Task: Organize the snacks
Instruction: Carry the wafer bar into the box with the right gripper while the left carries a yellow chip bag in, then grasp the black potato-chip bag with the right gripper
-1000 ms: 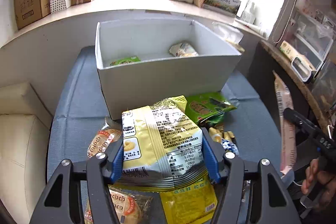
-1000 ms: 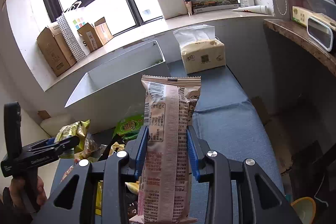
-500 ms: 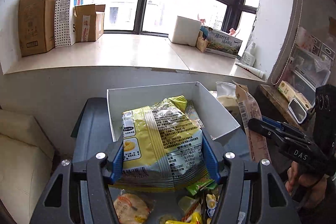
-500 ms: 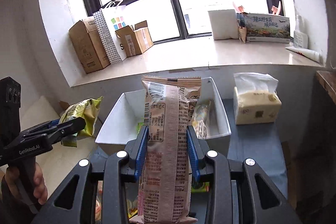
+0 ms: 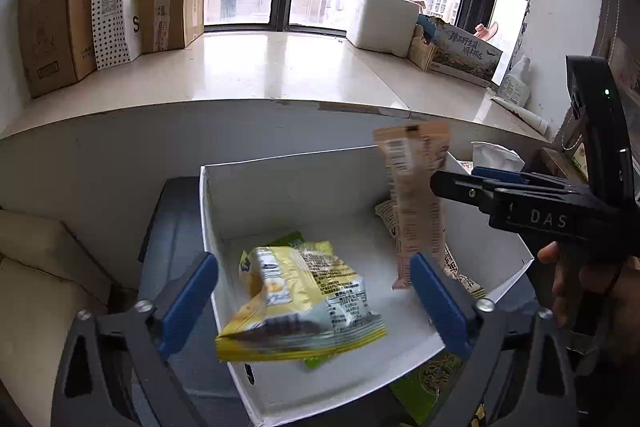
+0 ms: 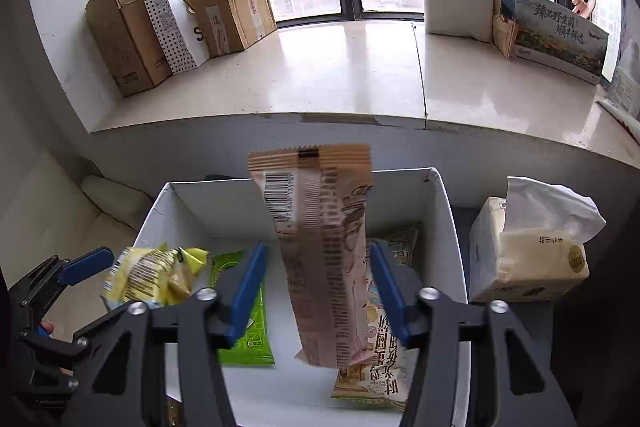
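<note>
Snacks are being dropped into the white box from both sides at once. The left claw has just been opening and is seen spread wide, with the yellow bag loose between its blue pads and blurred, above the box's near-left corner. The right claw has likewise just been opening; the brown pack stands tilted between its pads, touched by neither, above the middle of the box.

Already laid inside the box are a green packet and a pale packet printed in Chinese characters. More is judged to be left: at least one green snack is visible outside the box, against its near wall.

On the right claw's body the letters "DAS" can be read in the left view. A barcode is shown on the brown pack. A carton on the sill carries Chinese writing, and a tissue pack sits right of the box.
</note>
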